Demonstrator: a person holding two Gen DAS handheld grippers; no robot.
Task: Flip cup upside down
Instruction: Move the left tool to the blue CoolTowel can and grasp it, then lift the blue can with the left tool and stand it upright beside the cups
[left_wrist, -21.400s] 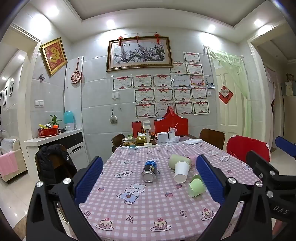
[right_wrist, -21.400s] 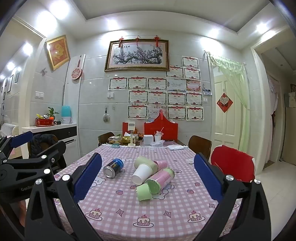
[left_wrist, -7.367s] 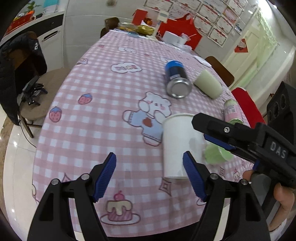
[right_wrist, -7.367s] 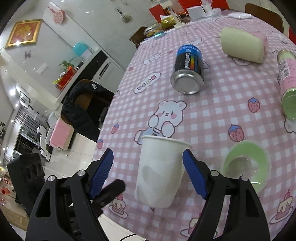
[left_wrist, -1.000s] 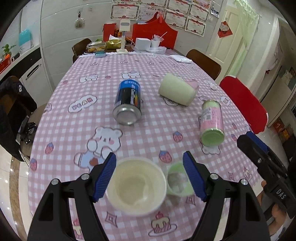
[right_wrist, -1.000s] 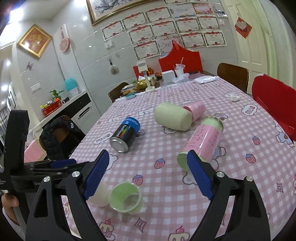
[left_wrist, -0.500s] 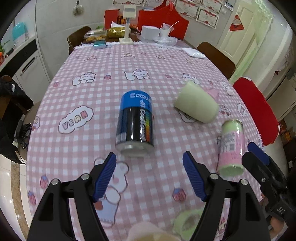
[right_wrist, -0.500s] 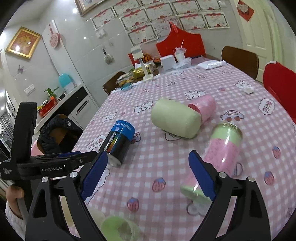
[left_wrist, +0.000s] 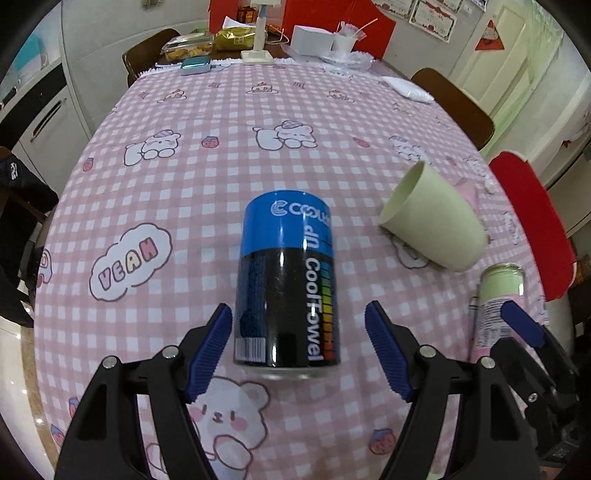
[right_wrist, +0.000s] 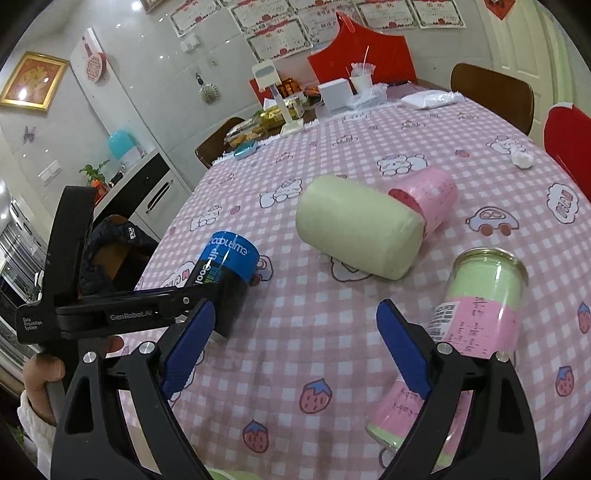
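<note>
A blue and black can (left_wrist: 286, 280) lies on its side on the pink checked tablecloth; it also shows in the right wrist view (right_wrist: 225, 275). My left gripper (left_wrist: 299, 350) is open, its blue pads on either side of the can's near end, apart from it. A pale green cup (left_wrist: 432, 221) lies on its side to the right, also in the right wrist view (right_wrist: 358, 232). My right gripper (right_wrist: 295, 350) is open and empty above the cloth. A green and pink canister (right_wrist: 461, 332) lies beside its right finger. The white paper cup is out of view.
A pink cup (right_wrist: 424, 201) lies behind the pale green one. Boxes, a lamp and snacks (left_wrist: 258, 37) crowd the table's far end. Chairs (left_wrist: 454, 99) and a red seat (left_wrist: 532, 221) stand on the right. A green rim (right_wrist: 236, 474) peeks at the bottom edge of the right wrist view.
My left gripper moved forward and down to straddle the blue can; the white cup and small green cup dropped out of its view. My right gripper moved forward toward the lying cups.
</note>
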